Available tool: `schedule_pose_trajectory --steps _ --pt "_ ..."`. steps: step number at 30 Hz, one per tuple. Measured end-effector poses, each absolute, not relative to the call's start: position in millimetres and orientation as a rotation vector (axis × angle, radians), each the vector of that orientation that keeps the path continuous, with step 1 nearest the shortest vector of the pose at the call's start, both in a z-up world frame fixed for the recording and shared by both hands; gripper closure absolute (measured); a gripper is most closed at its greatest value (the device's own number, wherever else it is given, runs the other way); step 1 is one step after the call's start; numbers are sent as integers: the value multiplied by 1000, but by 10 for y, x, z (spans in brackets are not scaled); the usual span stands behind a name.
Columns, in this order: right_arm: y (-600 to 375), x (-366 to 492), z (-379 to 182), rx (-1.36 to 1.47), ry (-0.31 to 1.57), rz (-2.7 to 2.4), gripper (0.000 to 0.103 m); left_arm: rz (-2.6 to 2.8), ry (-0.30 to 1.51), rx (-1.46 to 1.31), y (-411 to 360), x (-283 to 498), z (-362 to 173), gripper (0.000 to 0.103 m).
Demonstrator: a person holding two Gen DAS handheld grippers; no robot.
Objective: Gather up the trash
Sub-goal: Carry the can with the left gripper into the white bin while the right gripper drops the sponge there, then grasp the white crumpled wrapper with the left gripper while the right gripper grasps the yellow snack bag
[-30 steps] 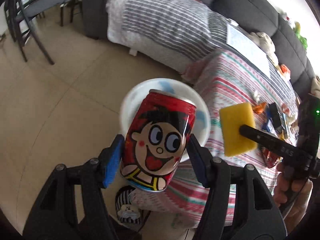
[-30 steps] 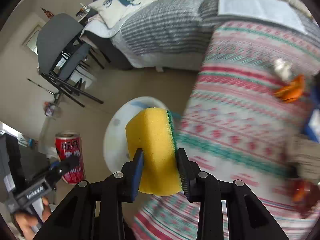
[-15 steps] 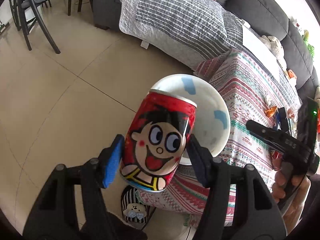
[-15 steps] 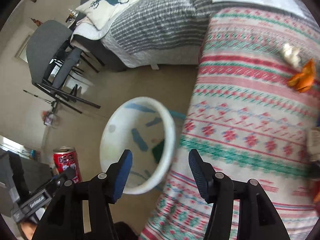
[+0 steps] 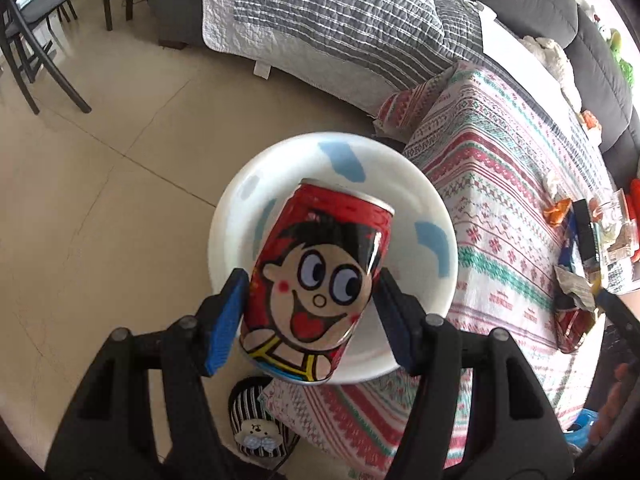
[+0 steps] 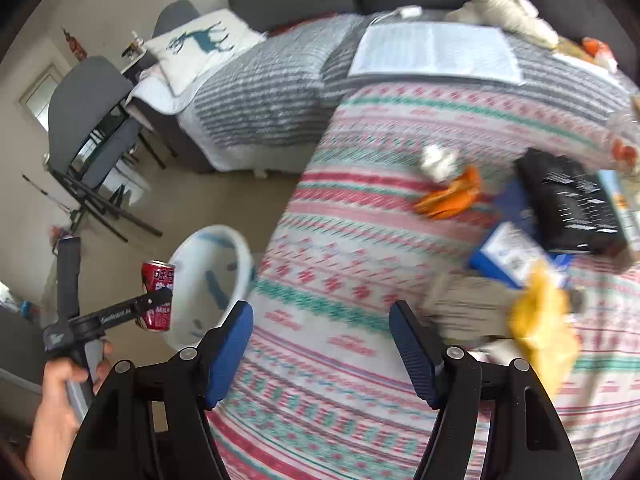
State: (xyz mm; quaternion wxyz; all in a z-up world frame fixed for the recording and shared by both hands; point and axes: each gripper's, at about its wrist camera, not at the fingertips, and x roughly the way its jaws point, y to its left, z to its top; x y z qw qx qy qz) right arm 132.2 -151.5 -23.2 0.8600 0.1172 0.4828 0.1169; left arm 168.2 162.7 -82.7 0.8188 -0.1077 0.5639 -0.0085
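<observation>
Left tool (image 5: 310, 312) grips red can (image 5: 316, 280) over white bin (image 5: 432, 216)

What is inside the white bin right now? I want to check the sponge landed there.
In the left wrist view the red can held by the left gripper covers most of the white bin; no sponge shows inside.

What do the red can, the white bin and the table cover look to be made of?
Red can: thin metal, glossy printed finish; silver rim and sharp highlights. White bin: probably plastic; smooth, slightly shiny wall with blue patches. Table cover: woven or knitted fabric, matte; it drapes over the edge.
</observation>
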Motion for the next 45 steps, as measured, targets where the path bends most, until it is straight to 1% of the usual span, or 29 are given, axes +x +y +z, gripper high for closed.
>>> schedule_pose_trajectory --steps 2,4,6,7,8,12,17,22,32,36,37,38,39,41,42,44,45 --pt "-1692 1258 -146 236 988 219 28 -16 1193 -219 1604 1736 -834 38" --pt "-1849 1216 -71 231 969 192 27 -12 1199 -218 1587 1794 -849 35" --pt "-2048 1163 -17 238 949 159 20 27 1199 -218 1565 1819 -835 15" --pt "-2154 1137 6 246 939 140 18 41 1187 -212 1547 1815 -806 12" --pt "-2275 1113 24 256 932 118 18 49 1178 -199 1522 1810 -776 9" --pt "-2657 1031 28 282 940 46 18 64 1144 -123 1364 1757 -640 4" --pt "-3015 950 -63 273 981 -34 18 49 1135 -69 1179 1663 -548 3" --pt "-3196 898 -221 278 1034 -54 18 13 1174 -51 972 1554 -523 2" --pt "-2920 1015 -558 231 1178 57 18 -36 1199 -14 536 1441 -464 2" --pt "-2835 1101 -664 200 1205 41 18 -74 1202 0 327 1424 -447 2" --pt "-2843 1117 -677 200 1205 34 20 -82 1201 9 264 1418 -443 2" --pt "-2857 1128 -683 203 1203 29 29 -88 1200 15 220 1409 -440 2" --pt "-2879 1141 -687 207 1199 24 35 -98 1197 25 151 1401 -433 2" --pt "-2956 1157 -691 222 1195 14 61 -116 1193 37 50 1385 -418 2" --pt "-2998 1159 -686 229 1193 12 66 -127 1191 42 -7 1375 -411 2" --pt "-3132 1151 -674 253 1183 -4 90 -152 1186 55 -142 1353 -400 2" --pt "-3184 1142 -668 263 1179 -13 93 -169 1182 66 -232 1346 -393 2"
